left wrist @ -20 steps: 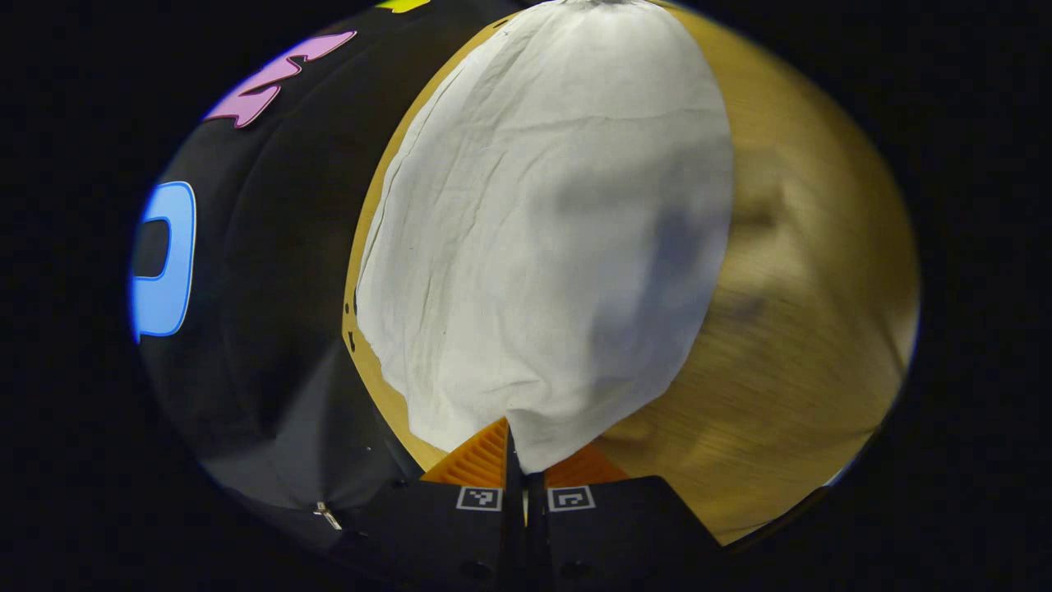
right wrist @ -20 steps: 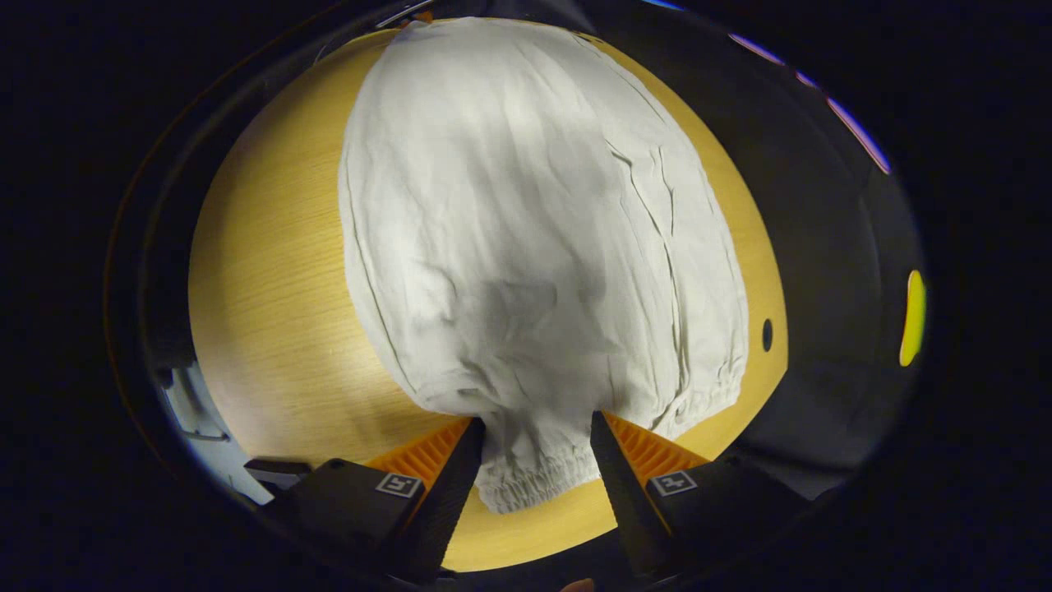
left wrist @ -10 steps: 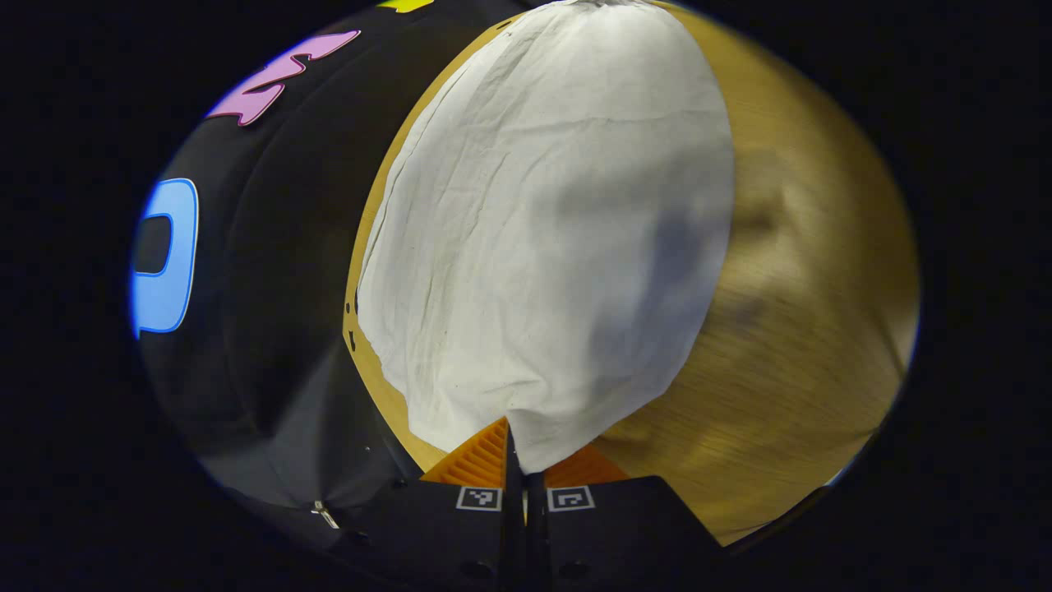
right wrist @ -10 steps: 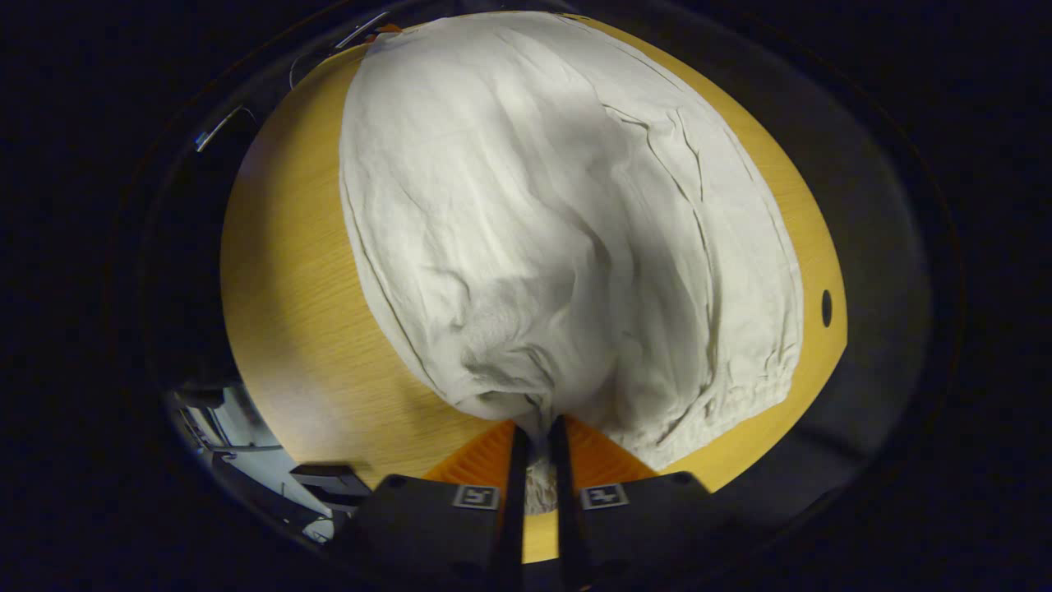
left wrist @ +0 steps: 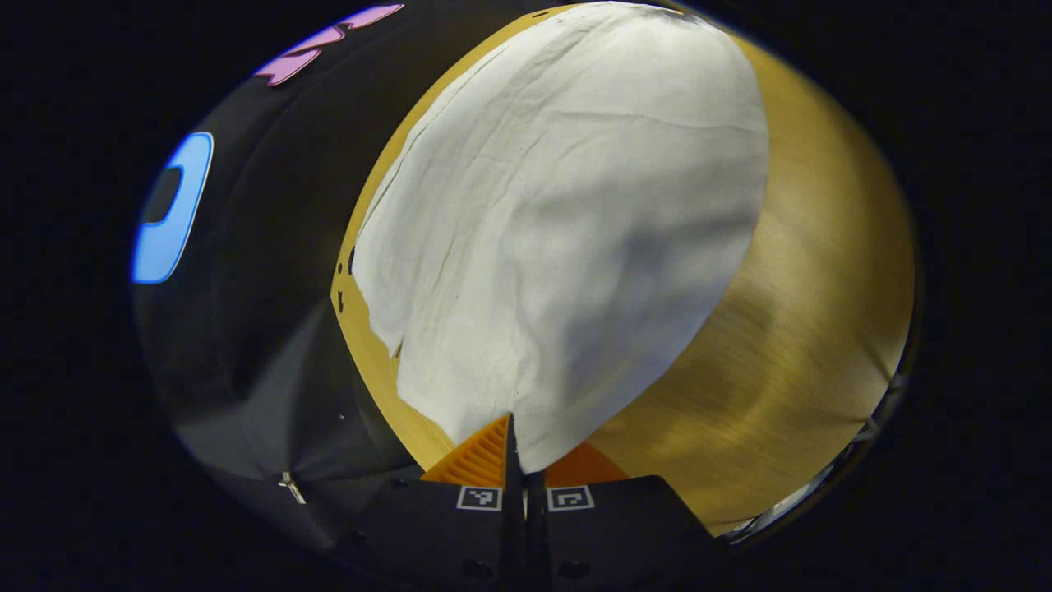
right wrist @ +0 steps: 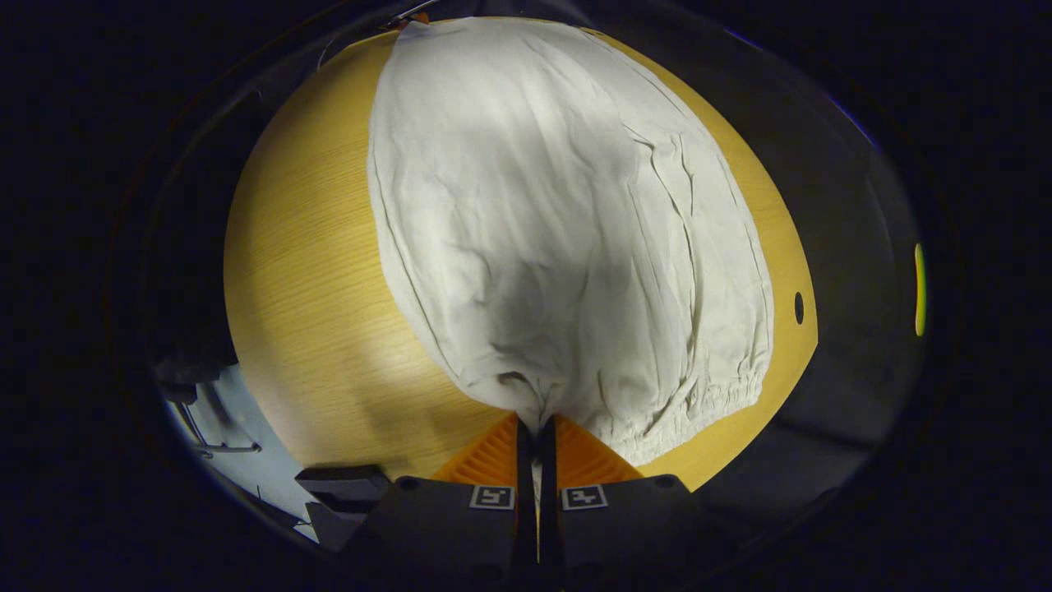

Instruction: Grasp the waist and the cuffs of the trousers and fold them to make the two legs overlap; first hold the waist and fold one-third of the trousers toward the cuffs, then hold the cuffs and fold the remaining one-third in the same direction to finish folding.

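Right gripper (right wrist: 536, 448) now pinching white trousers (right wrist: 567, 247) edge, left gripper (left wrist: 518, 452) fingers still clamped on cloth, wooden table (right wrist: 304, 288)

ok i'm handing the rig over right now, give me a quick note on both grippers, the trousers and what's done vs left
Left gripper: shut on the cuff end of the white trousers.
Right gripper: shut on the gathered elastic waist.
Trousers lie stretched along the wooden table between the two grippers; their pinched edges look slightly raised.
Done: both ends grasped.
Left: bring the legs to overlap, fold the waist third toward the cuffs, then fold the cuff third the same way.
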Available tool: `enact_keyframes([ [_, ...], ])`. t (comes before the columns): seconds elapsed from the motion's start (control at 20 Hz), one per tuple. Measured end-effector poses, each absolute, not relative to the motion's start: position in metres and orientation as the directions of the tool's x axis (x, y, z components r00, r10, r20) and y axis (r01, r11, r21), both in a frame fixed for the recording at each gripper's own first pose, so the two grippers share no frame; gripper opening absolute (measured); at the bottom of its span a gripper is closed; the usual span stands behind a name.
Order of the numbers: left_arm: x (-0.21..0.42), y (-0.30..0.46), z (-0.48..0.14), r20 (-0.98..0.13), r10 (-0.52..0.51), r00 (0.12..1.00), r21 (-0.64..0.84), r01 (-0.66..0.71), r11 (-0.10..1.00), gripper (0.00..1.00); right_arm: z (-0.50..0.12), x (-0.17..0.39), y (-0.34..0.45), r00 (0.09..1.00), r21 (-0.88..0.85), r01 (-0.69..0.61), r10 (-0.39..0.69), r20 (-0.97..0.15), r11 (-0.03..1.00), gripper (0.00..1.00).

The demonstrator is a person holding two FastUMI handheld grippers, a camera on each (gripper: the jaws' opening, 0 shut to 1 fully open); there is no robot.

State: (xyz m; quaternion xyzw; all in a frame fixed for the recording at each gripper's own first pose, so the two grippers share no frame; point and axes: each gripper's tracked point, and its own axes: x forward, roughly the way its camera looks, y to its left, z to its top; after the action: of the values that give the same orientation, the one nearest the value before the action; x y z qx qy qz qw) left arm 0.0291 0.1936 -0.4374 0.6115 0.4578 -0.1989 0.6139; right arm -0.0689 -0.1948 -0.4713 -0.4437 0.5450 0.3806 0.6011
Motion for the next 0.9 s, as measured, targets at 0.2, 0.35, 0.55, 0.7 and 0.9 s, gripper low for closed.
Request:
enact_keyframes([
  [0.2,0.027,0.194,-0.433,-0.820,0.293,0.492,0.555,0.809,0.193,0.05,-0.459,-0.060,-0.184,0.094,-0.088,-0.933,0.001,-0.996,0.349,0.06],
  [0.35,0.029,0.190,-0.434,-0.813,0.278,0.512,0.572,0.790,0.218,0.05,-0.443,-0.053,-0.184,0.158,-0.135,-0.891,0.018,-0.987,0.434,0.06],
  [0.55,0.036,0.181,-0.433,-0.784,0.273,0.557,0.619,0.734,0.279,0.05,-0.422,-0.034,-0.181,0.250,-0.200,-0.819,0.020,-0.968,0.538,0.06],
  [0.7,0.046,0.174,-0.430,-0.767,0.268,0.583,0.641,0.701,0.311,0.05,-0.411,-0.016,-0.178,0.314,-0.250,-0.763,0.003,-0.949,0.596,0.06],
  [0.9,0.066,0.161,-0.420,-0.739,0.269,0.618,0.672,0.647,0.361,0.04,-0.396,0.011,-0.182,0.390,-0.286,-0.646,-0.016,-0.921,0.707,0.06],
])
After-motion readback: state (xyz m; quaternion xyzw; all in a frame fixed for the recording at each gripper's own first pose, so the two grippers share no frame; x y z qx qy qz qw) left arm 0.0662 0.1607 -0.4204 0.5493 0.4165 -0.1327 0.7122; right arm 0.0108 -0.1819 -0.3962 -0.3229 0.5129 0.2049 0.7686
